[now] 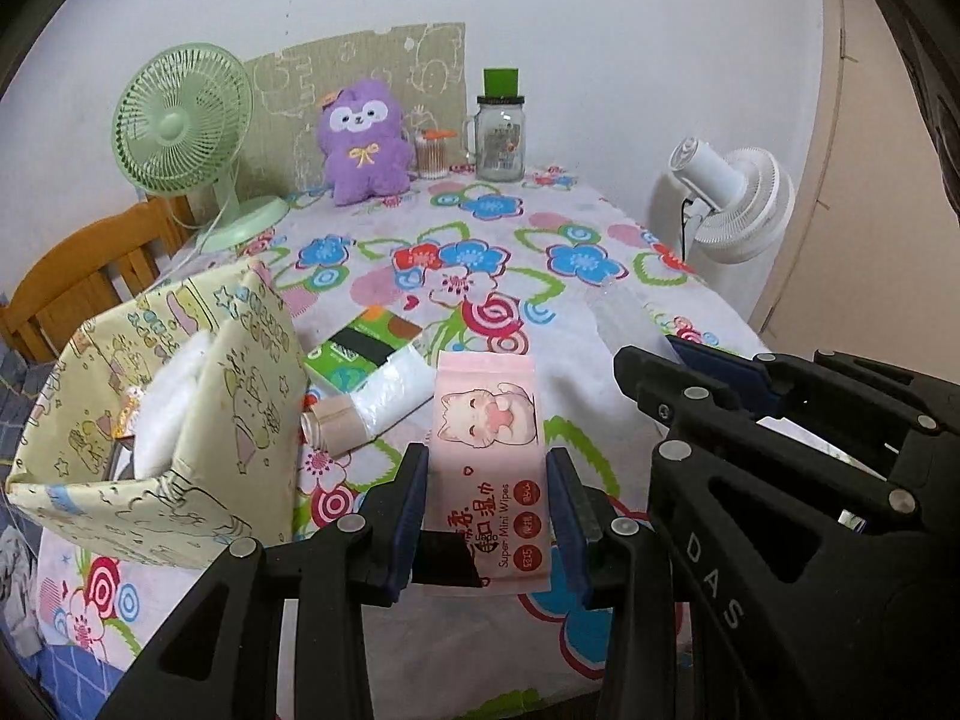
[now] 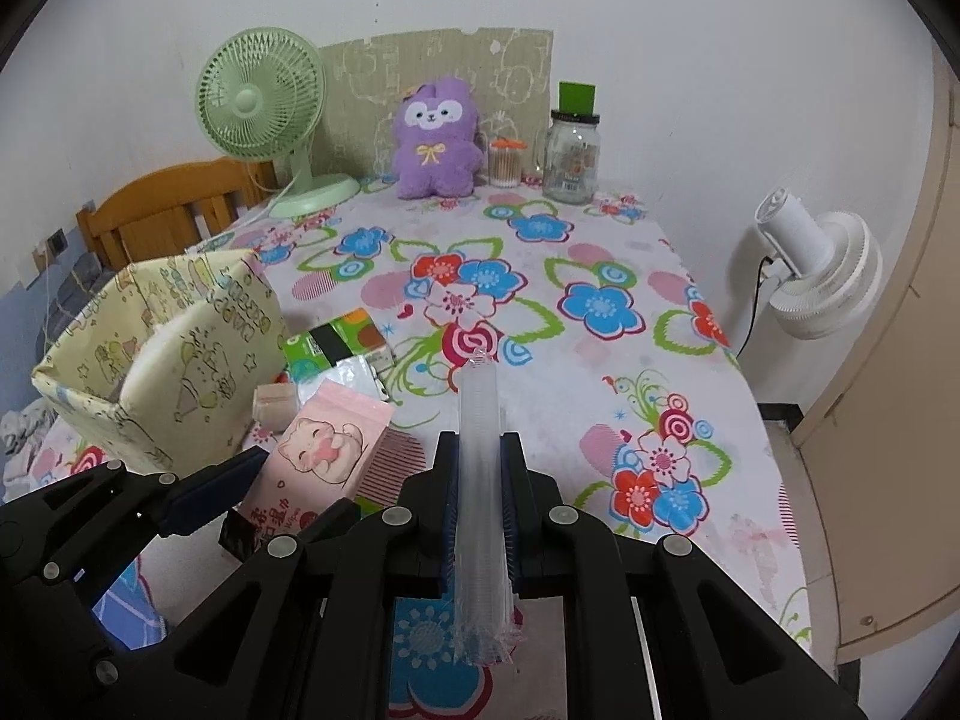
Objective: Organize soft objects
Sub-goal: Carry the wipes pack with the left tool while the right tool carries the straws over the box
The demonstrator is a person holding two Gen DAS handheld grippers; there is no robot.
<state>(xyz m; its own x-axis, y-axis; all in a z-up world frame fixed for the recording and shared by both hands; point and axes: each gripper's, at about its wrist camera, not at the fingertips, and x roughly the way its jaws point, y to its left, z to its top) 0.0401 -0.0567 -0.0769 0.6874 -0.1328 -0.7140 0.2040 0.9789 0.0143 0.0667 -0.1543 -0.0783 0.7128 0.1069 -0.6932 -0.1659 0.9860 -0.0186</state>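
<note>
Both grippers carry a soft pack above the flower-print tablecloth [image 2: 660,300], so the step in hand looks like the carry toward the pale yellow cartoon-print fabric bin [image 1: 252,360] at the table's left. The left gripper [image 1: 486,510] has its jaws partly closed on a pink pack of mini wet wipes with a cat drawing [image 1: 492,420]. The right gripper [image 2: 480,510] is clamped almost fully together on a slim clear plastic packet [image 2: 478,450]. Next, each pack likely needs bringing over the bin's open top before release, the left one first, being nearer
</note>
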